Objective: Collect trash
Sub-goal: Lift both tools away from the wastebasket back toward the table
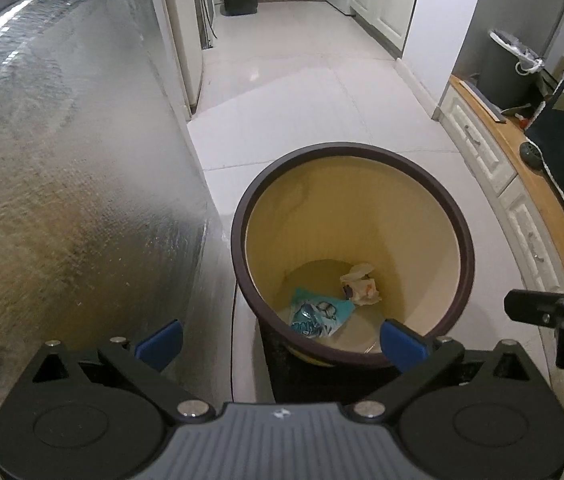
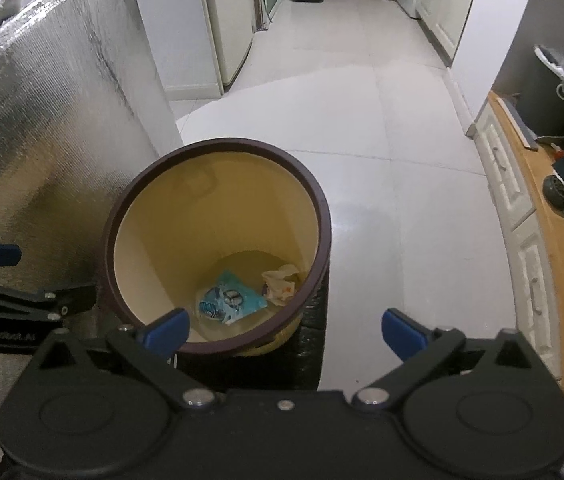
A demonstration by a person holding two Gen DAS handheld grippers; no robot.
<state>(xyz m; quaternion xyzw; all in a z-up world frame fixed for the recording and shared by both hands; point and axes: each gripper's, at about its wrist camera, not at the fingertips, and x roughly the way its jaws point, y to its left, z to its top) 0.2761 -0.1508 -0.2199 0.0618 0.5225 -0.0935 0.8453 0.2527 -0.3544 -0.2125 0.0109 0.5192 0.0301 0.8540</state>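
Observation:
A round bin with a dark brown rim (image 1: 470, 236) (image 2: 322, 208) and a yellow inside stands on the white floor below both grippers. At its bottom lie a blue snack wrapper (image 1: 318, 312) (image 2: 229, 298) and a crumpled pale paper (image 1: 360, 284) (image 2: 279, 282). My left gripper (image 1: 279, 344) hangs over the bin's near rim, open, with nothing between its blue fingertips. My right gripper (image 2: 284, 330) is open wide and empty too, above the bin's near right edge. Each gripper shows at the side of the other's view.
A silver foil-covered surface (image 1: 61, 180) (image 2: 41, 128) rises at the left. A wooden counter (image 1: 522, 152) (image 2: 538, 216) over white drawers runs along the right, with a lined dark bin (image 1: 510, 68) on it. White tiled floor (image 1: 302, 92) stretches ahead to a washing machine.

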